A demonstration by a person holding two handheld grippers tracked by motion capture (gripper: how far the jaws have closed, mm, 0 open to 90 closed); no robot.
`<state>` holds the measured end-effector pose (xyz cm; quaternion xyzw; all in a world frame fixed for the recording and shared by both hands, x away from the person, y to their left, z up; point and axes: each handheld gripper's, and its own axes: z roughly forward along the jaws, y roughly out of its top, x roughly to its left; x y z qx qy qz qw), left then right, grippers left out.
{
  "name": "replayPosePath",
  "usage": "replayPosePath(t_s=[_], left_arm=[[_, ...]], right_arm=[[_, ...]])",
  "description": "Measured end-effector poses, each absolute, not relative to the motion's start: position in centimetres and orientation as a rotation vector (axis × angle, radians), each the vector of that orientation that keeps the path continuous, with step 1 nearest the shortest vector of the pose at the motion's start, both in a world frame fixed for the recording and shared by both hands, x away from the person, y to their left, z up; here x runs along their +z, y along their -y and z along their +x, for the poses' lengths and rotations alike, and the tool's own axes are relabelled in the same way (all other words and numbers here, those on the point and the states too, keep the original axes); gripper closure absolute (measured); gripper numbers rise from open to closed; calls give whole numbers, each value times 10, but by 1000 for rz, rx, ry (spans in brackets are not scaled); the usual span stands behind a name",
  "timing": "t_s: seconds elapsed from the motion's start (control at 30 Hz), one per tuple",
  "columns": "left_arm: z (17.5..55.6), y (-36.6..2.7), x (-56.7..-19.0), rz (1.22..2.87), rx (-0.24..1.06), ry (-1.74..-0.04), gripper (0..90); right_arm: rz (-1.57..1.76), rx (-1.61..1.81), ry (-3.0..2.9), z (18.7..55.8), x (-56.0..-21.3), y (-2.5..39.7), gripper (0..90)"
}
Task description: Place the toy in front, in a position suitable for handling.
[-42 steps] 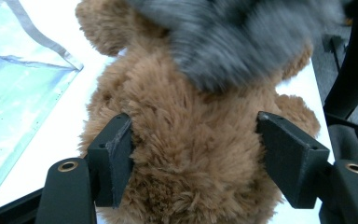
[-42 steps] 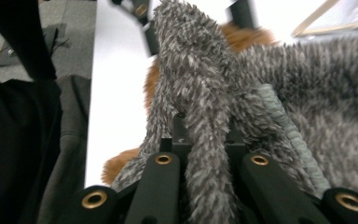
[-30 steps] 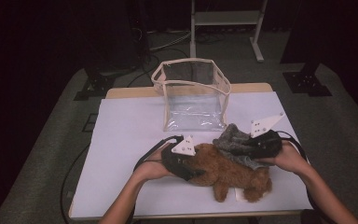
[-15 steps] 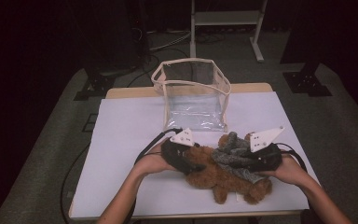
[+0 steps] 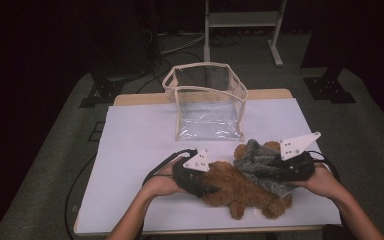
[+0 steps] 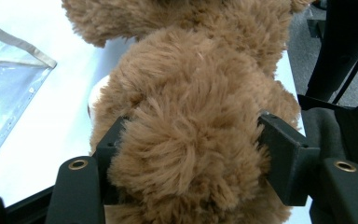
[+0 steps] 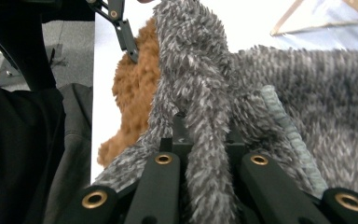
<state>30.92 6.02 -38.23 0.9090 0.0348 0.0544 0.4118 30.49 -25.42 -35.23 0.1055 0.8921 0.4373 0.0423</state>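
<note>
Both tools shifted toward 6 o'clock: left tool (image 5: 211,190) clamps brown plush teddy bear (image 5: 240,187) steady; right tool (image 5: 275,163) pinches its fuzzy grey knit garment (image 5: 260,165), dressing it.

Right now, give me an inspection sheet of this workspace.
Surface: white sheet over a wooden table; bare at left.
Job's things: brown teddy bear lying near the front edge, grey fuzzy garment draped on it; clear bag standing open behind.
Clutter: nothing seen.
Grippers: left gripper clamped on the bear's fur; right gripper shut on a fold of the garment.
Cables: black cable looping from the left gripper.
Surroundings: dark room, grey carpet, metal stand legs behind.
</note>
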Motion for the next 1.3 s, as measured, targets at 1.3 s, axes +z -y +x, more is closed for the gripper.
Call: replayPosePath(t_s=[1.3], left_arm=[[311, -70, -394, 2195, 100, -139, 437]], right_arm=[[329, 1324, -2738, 306, -356, 255, 810]])
